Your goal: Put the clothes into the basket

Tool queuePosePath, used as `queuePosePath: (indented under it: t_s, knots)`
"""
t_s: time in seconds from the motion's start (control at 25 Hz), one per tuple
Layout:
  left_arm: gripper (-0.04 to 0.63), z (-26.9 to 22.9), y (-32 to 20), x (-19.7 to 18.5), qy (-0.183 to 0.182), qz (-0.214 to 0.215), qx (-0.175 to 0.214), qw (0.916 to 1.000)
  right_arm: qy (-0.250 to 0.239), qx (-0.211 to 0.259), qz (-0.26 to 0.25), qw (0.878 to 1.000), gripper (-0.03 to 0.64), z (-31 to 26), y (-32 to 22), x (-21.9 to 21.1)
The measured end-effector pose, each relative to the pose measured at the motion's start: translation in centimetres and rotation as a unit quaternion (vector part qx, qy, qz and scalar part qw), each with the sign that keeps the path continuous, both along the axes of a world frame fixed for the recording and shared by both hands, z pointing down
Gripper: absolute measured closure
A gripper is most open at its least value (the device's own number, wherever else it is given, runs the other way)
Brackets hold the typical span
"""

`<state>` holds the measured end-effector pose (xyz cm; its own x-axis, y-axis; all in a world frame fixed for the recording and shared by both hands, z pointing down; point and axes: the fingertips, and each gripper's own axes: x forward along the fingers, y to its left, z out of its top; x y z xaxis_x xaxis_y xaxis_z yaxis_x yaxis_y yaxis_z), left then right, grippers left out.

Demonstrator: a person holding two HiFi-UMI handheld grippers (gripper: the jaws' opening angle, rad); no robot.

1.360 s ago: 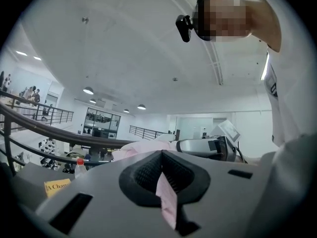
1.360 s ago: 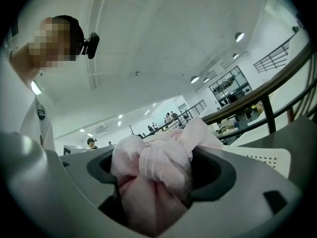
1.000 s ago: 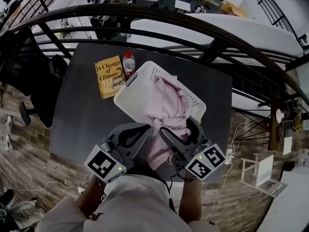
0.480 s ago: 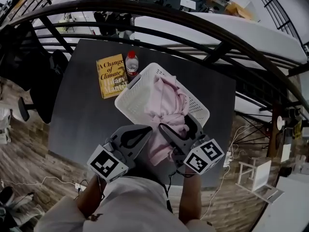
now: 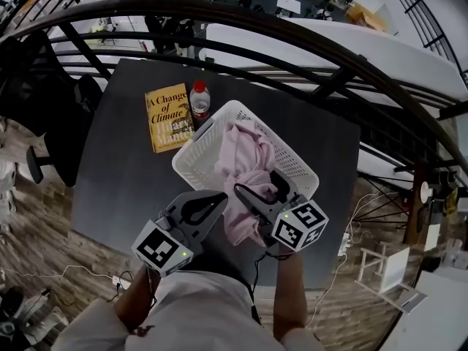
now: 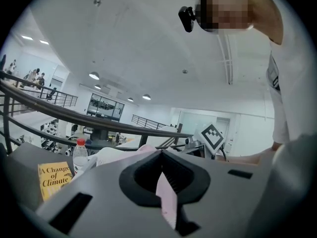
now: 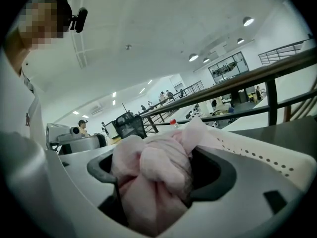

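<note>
We hold a tool in each hand over the near edge of the dark desk (image 5: 124, 181), and both have hold of the same pink garment (image 5: 245, 159). The left tool (image 5: 216, 199) is clenched: in the left gripper view its jaws meet at the tips with only a thin fold of the pink garment (image 6: 166, 197) pinched between them. The right tool (image 5: 254, 183) is clamped round a thick bunch of the cloth; in the right gripper view that wad (image 7: 153, 182) fills the gap between the jaws and bulges out over them. Most of the garment lies inside the white perforated basket (image 5: 196, 168), which sits at an angle on the desk, and the rest spills over the basket's near rim and hangs down between our two tools. The right tool reaches over that rim, while the left tool stays just outside the basket, beside its near corner. Beyond the basket, at its far left corner, a clear bottle with a red cap (image 5: 199, 99) stands upright, and a yellow book (image 5: 167, 117) lies flat just beside it. A dark curved railing (image 5: 292, 42) runs past the far side of the desk.
</note>
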<state>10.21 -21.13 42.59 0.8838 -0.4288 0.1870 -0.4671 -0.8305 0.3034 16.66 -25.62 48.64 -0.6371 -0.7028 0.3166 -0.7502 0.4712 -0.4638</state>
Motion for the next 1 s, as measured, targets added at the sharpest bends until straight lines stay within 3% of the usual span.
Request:
queuePosePath:
  t_s: [0.72,1.0]
  knots:
    - [0.591,2.2,-1.1,0.7,0.0,-0.001,-0.011,0.9999,0.046,-0.074,-0.048,0.995,0.202,7.5,-2.2,-0.8]
    - [0.591,3.0,-1.3,0.6,-0.012,-0.003,-0.015,0.9998,0.089,-0.101,-0.081,0.988,0.202,10.8,-2.5,-1.3]
